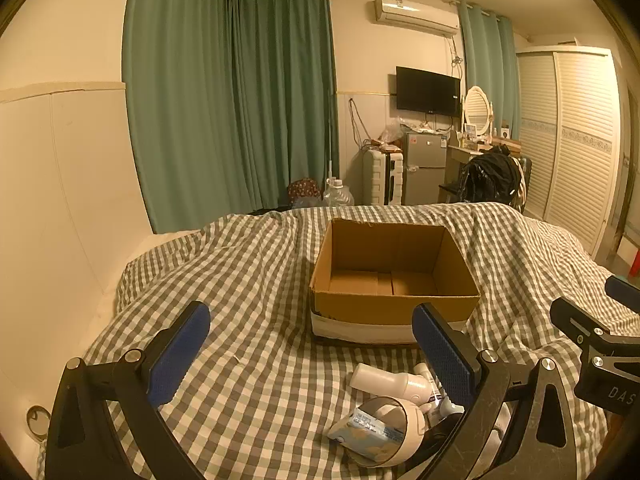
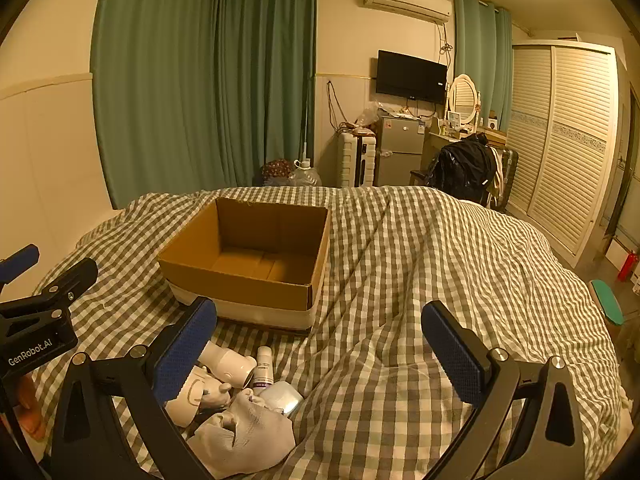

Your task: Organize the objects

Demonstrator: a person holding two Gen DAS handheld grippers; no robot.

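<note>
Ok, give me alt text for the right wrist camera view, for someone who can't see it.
An open right claw hovers over a checked bedspread, facing an empty cardboard box. A small pile of toiletry bottles and a white cloth lies near its left finger, with the left claw at the frame's left edge.

Open cardboard box (image 2: 256, 256) on checked bedspread (image 2: 420, 280)

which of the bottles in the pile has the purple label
The small slim bottle with the white cap, lying nearest the cardboard box. Its label is purple, while the fatter white bottle beside it, on its left, is plain white.
</note>
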